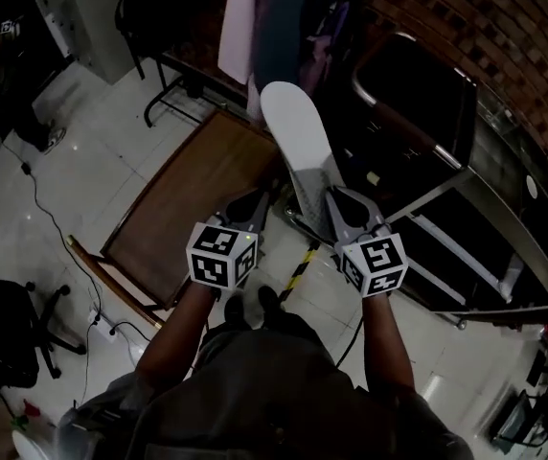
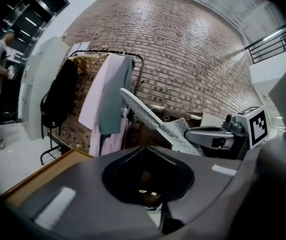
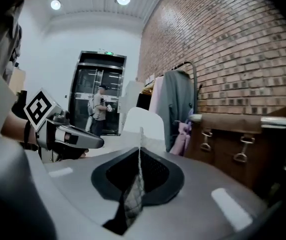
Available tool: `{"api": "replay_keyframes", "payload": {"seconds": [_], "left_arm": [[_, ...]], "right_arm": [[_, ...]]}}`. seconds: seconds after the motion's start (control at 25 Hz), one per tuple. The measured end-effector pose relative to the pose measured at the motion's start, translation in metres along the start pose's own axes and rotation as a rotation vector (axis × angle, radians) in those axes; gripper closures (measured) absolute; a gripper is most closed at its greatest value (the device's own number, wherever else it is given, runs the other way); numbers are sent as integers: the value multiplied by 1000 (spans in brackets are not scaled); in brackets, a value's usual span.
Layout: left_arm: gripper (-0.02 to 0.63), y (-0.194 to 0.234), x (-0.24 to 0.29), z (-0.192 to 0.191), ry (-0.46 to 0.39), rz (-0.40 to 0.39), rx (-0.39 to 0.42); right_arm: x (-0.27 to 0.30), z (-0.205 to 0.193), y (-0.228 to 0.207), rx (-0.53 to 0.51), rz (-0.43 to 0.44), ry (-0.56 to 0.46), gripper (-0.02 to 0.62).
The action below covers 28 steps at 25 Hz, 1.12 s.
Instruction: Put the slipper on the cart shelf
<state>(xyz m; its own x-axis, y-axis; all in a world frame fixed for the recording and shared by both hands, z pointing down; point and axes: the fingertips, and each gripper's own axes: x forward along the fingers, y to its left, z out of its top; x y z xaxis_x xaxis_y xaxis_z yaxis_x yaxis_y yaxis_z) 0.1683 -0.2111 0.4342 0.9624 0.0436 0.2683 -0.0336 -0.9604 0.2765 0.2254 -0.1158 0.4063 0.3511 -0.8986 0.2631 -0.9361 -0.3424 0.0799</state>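
The right gripper (image 3: 140, 151) has its jaws pressed together on a thin fold of checked fabric at the heel end of the slipper (image 3: 143, 120). The slipper's pale sole rises straight ahead of the jaws. The left gripper (image 2: 146, 149) has its jaws closed on each other with nothing between them, and only a dark hollow shows behind their tips. From the head view the slipper is held in the air just left of the cart (image 1: 504, 247), not resting on any of its shelves. The left gripper hangs beside the right one, a little farther from the cart. Farther left of the cart a wooden board (image 1: 188, 209) lies flat on the pale floor. Beyond it stands a clothes rack (image 2: 108, 91) with hanging garments against the brick wall (image 2: 193, 59). An office chair (image 1: 11, 338) stands well away from the cart at the lower left, cut by the picture edge. Each marker cube (image 1: 221, 254) carries black-and-white squares. A green sign (image 3: 108, 53) over the glass doors is too small to read, and a person (image 3: 100, 106) stands below it. The cart's lower shelves are dark and hard to make out.
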Motion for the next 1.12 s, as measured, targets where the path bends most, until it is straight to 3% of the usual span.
{"api": "replay_keyframes", "payload": {"seconds": [0.32, 0.68, 0.92, 1.12], "left_arm": [[598, -106, 60, -16, 69, -294, 78], [598, -211, 80, -60, 177, -581, 163], [598, -271, 82, -96, 250, -684, 208], [598, -320, 89, -113, 278, -692, 242]], "right_arm": [[-107, -40, -54, 73, -287, 39, 586], [-220, -91, -66, 162, -590, 114, 586], [-289, -135, -76, 252, -726, 154, 586], [-342, -161, -99, 291, -761, 165, 588]]}}
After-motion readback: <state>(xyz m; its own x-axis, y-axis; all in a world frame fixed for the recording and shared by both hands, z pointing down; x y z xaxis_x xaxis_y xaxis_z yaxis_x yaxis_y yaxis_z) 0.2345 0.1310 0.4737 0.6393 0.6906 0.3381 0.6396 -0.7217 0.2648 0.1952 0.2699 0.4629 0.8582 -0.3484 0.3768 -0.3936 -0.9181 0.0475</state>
